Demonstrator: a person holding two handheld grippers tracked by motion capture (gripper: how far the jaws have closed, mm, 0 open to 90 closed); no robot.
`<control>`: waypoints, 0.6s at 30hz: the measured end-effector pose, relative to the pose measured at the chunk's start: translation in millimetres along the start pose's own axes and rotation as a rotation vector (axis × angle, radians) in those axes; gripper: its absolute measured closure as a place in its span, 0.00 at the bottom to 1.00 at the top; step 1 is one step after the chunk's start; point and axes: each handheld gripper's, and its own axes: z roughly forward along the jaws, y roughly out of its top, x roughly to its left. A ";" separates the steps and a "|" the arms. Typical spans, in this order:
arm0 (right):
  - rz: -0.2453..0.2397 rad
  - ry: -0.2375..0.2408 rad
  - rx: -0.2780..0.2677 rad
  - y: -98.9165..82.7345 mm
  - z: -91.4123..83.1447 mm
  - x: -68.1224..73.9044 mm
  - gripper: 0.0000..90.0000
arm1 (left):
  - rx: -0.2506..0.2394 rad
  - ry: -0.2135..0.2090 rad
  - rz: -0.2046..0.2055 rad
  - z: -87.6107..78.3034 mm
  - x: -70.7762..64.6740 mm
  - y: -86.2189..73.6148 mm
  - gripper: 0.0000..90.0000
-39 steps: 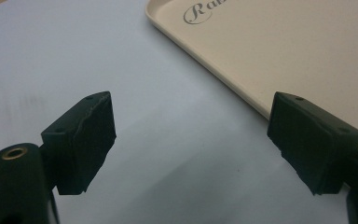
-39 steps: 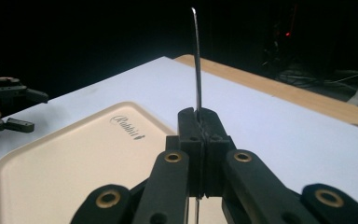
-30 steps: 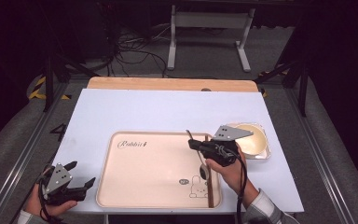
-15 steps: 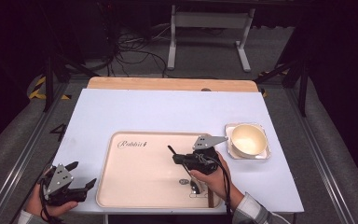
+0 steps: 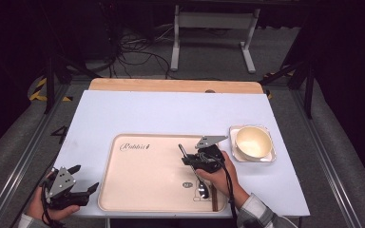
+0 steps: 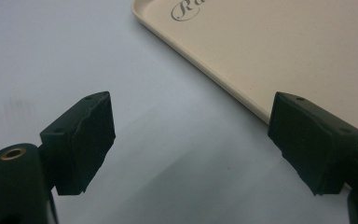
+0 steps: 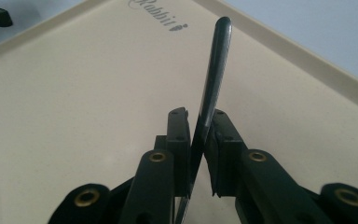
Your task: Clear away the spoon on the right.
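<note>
the right gripper (image 5: 190, 159) has brought the slim metal spoon (image 7: 212, 88) low over the right half of the beige plastic tray (image 5: 138, 190), bowl end on the tray by dark brown chopsticks (image 5: 214, 199), likely to lay it down there. its jaws have just been opening, now a narrow gap, spoon handle between them, seemingly barely pinched. left gripper (image 5: 83, 183) idle, wide, empty on pale blue table (image 5: 123, 114).

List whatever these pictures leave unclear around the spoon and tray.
- Spoon: high view, its middle is hidden under the right gripper and hand.
- Right gripper view: spoon bowl cut off by bottom edge.
- Tray print near the spoon: too small to read.
- Dark strip: partly covered by the sleeve.
</note>
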 end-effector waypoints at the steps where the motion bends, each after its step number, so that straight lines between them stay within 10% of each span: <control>1: 0.001 -0.006 0.008 -0.5 0.8 -1.3 0.89 | -0.004 -0.001 0.000 0.0 -0.4 0.4 0.17; 11: -0.004 -0.053 0.031 -2.6 0.4 -9.7 0.74 | -0.015 0.002 0.000 -2.3 -1.4 1.5 0.17; 18: -0.101 -0.025 0.027 1.2 -0.1 -9.9 0.95 | -0.010 -0.009 -0.012 -0.2 0.5 0.4 0.17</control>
